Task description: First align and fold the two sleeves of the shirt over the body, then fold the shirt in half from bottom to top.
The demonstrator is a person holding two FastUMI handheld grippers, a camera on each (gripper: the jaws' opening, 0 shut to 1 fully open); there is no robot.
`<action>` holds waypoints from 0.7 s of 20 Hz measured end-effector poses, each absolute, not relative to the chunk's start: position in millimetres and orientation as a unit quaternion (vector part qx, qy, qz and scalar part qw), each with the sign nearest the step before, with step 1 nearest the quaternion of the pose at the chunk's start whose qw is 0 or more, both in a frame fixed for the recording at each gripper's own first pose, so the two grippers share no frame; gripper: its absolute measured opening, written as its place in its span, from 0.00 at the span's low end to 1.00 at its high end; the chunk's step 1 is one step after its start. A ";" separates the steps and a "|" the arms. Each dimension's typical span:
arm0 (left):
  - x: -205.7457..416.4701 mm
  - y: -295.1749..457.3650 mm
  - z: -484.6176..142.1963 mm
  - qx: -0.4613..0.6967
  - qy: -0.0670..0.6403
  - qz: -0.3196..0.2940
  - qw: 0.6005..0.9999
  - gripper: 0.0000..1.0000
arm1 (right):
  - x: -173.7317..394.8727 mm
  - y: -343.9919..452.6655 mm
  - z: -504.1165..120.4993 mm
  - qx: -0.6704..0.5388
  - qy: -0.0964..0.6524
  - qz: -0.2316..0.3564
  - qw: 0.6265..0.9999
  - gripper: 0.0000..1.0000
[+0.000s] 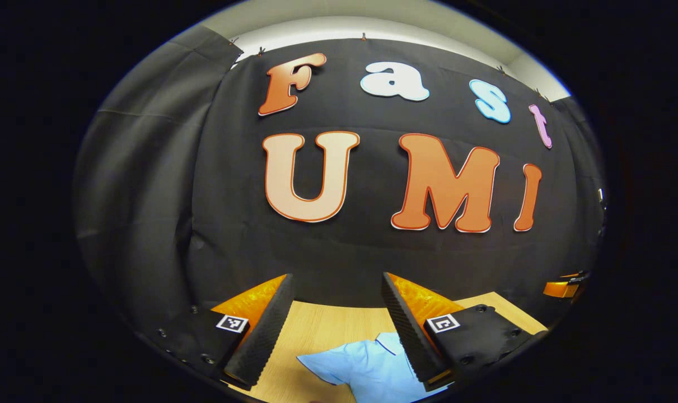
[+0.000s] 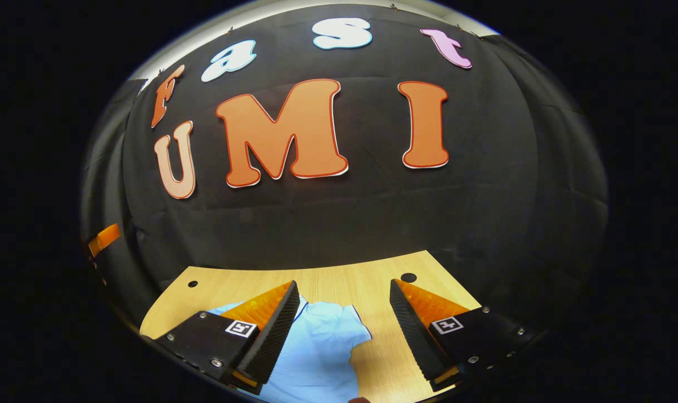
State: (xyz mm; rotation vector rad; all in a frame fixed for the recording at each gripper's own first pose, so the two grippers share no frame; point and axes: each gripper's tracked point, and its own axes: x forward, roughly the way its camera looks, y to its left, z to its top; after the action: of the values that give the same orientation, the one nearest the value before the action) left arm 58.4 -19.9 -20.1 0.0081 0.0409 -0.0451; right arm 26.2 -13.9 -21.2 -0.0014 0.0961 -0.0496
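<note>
Both grippers hung above the wooden table (image 2: 366, 274), lifted clear of it and pointed toward the black cloth wall (image 2: 484, 184). In the left gripper view, the left gripper (image 1: 336, 313) had its jaws spread wide with nothing between them, and the light blue shirt (image 1: 372, 369) lay flat on the table below, its collar (image 1: 388, 341) close to the inner edge of one finger and a short sleeve (image 1: 322, 366) reaching out to the side. In the right gripper view, the right gripper (image 2: 344, 322) was likewise parted and empty, the shirt (image 2: 322, 347) spread on the table beneath it, partly behind one finger, with a sleeve (image 2: 356, 330) lying in the gap between the fingers. A small dark hole (image 2: 408, 277) marked the tabletop near the far edge, and another (image 2: 192, 284) sat toward the opposite corner. Neither gripper touched the cloth.
</note>
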 end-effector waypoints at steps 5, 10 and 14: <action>61.4 -10.5 -24.5 0.001 0.026 -0.027 0.999 1.00 | 27.1 -5.3 -33.4 0.001 0.072 -0.023 0.997 0.98; 57.4 -1.6 -20.6 0.003 0.019 -0.025 0.999 1.00 | 36.1 -4.4 -43.2 0.007 0.101 -0.022 0.995 0.98; 56.3 6.1 -25.0 0.000 0.024 -0.021 0.999 1.00 | 55.0 -11.5 -58.4 0.002 0.148 -0.025 0.989 0.98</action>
State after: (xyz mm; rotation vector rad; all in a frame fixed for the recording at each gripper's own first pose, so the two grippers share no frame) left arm 56.3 6.1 -25.0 -0.0007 0.0480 -0.0423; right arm 55.0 -11.5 -58.4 0.0036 0.2963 -0.0493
